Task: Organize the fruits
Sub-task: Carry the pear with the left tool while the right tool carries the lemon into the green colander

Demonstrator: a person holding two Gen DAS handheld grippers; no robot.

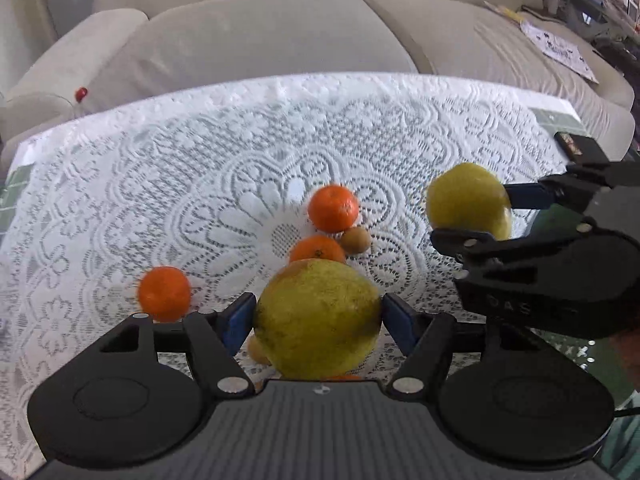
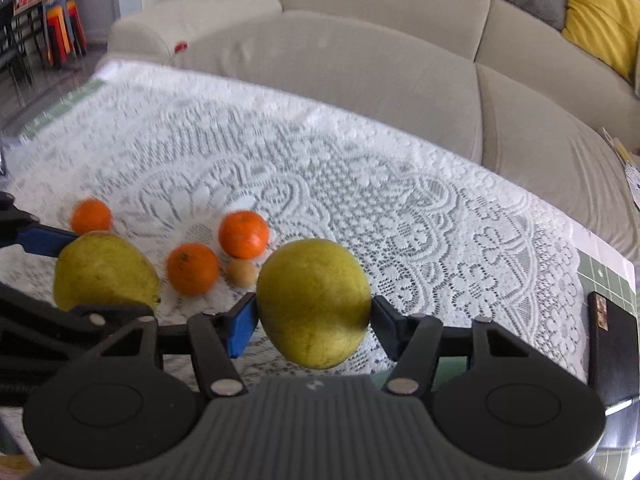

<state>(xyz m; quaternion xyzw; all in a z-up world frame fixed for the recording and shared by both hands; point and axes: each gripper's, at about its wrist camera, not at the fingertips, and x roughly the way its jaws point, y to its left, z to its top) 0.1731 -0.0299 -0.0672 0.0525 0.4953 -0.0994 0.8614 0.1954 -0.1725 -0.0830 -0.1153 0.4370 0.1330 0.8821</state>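
- Left gripper (image 1: 318, 316), low centre of its own view, blue pads (image 1: 236, 326) clamped on a yellow fruit (image 1: 316, 320).
- Right gripper (image 2: 314, 320), low centre of its own view, clamps a second fruit (image 2: 314, 304); in the left view it enters from the right edge.

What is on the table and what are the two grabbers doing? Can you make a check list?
Surface: table with white lace cloth.
Job's things: three oranges and a small brown fruit lie on the cloth; two yellow fruits are held up.
Clutter: dark flat box at the table's right edge.
Grippers: left gripper clamps a yellow fruit; right gripper clamps the other yellow fruit.
Cables: nothing seen.
Surroundings: beige sofa, yellow cushion, papers.
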